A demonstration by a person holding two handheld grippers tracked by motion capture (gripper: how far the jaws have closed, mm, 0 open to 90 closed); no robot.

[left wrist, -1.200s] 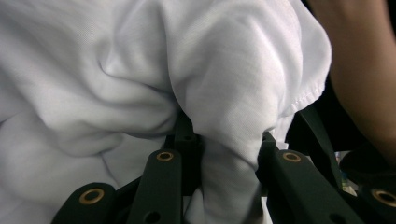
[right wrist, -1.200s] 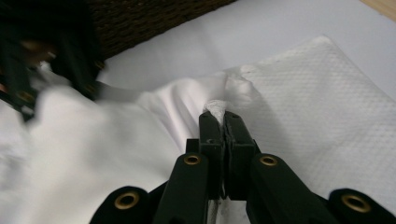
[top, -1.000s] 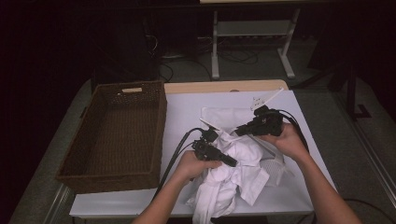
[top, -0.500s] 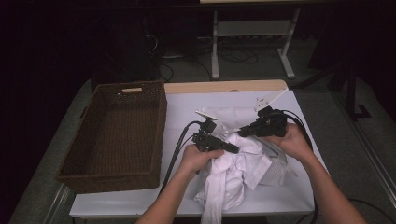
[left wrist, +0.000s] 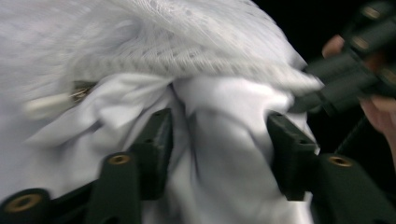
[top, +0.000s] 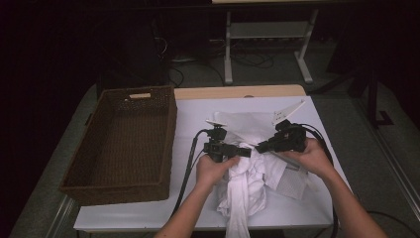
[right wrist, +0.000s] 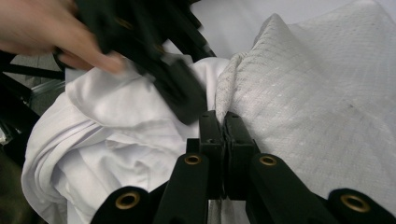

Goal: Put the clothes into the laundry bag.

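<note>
White garment (top: 247,183), bunched, lying on the white table (top: 198,114) right of the wicker basket (top: 124,144); long axis running from the table's middle toward the near edge, one trailing end hanging over that edge. Left gripper (left wrist: 219,140): jaws spread, just been opening, a fold of cloth between them, pads apart from it. Right gripper (right wrist: 223,126): jaws pressed together, pinching the edge of the textured mesh layer (right wrist: 317,107).

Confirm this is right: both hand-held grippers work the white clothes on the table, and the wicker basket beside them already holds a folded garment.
Not quite: the wicker basket is empty, as the high view shows. The rest holds: left hand-held gripper and right hand-held gripper are at the white clothes.
</note>
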